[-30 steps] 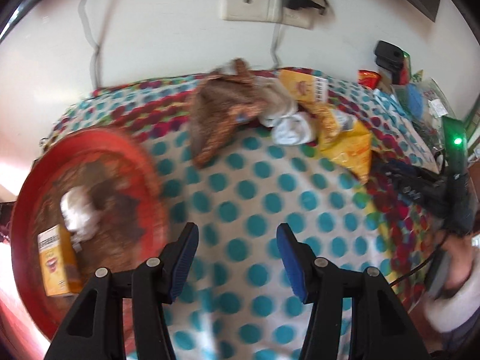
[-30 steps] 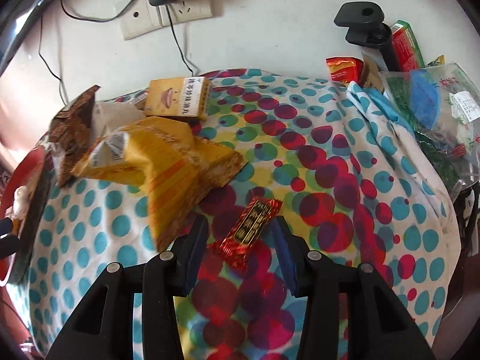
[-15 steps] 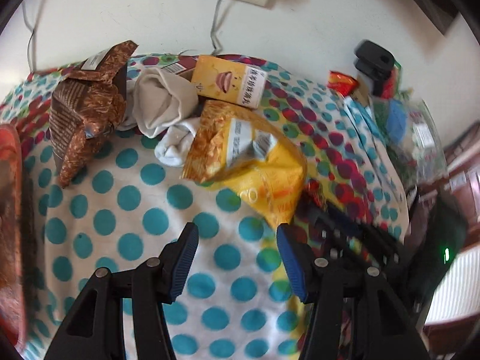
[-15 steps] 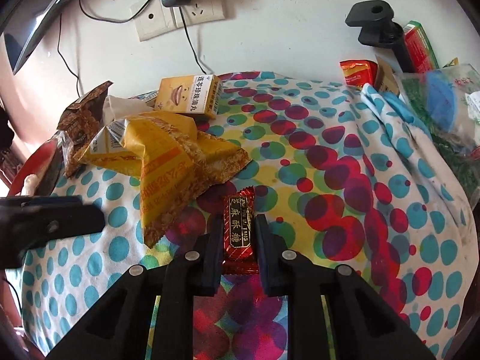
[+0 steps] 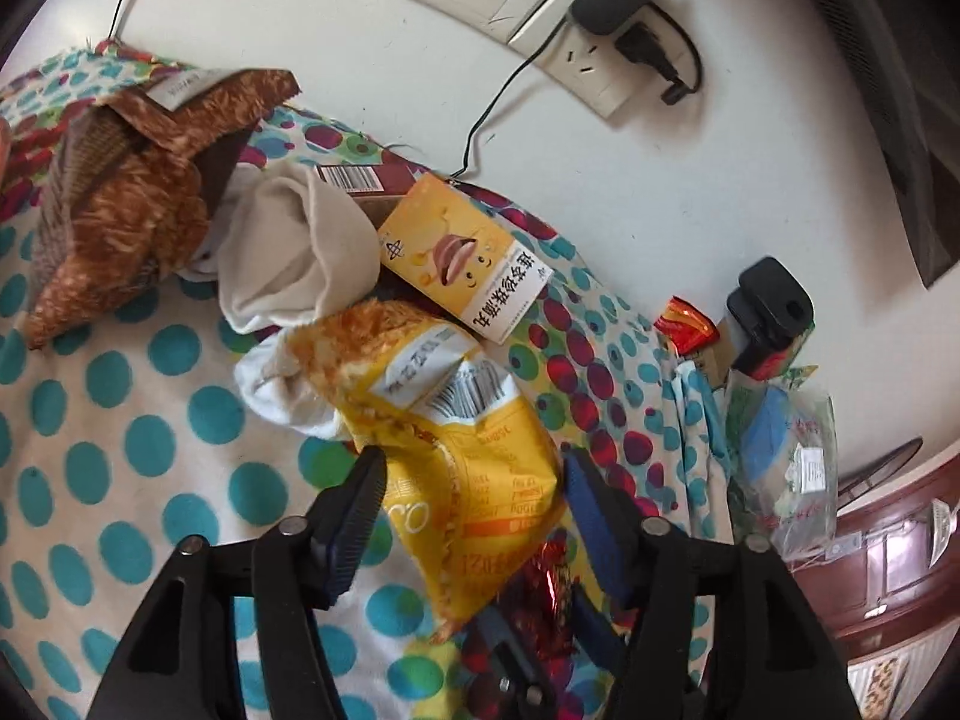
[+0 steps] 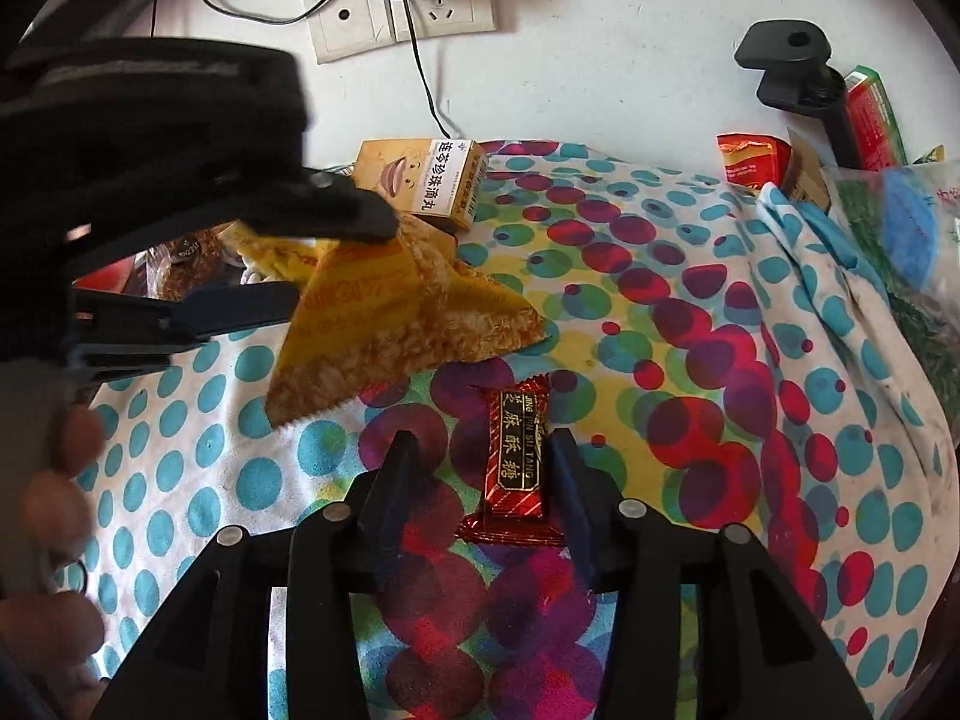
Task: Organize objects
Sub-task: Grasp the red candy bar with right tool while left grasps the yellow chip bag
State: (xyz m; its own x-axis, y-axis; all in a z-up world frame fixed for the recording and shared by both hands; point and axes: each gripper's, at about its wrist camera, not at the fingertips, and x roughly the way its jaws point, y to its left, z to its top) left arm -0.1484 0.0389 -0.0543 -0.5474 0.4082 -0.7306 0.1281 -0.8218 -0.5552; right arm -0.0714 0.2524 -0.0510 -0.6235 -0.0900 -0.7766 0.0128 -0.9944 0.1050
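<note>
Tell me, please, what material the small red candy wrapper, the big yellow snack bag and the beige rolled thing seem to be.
Red candy wrapper: probably metallised foil or plastic film, glossy, with bright glints and crimped ends.
Yellow snack bag: likely printed plastic film, creased, with a serrated edge.
Beige roll: soft knitted fabric, matte, apparently a sock.

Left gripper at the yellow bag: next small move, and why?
Probably close the left gripper on the yellow snack bag. Its jaws have just been opening and now straddle the bag without pressing on it. The right gripper, also just opening, sits around the red candy on the cloth, not gripping it.
</note>
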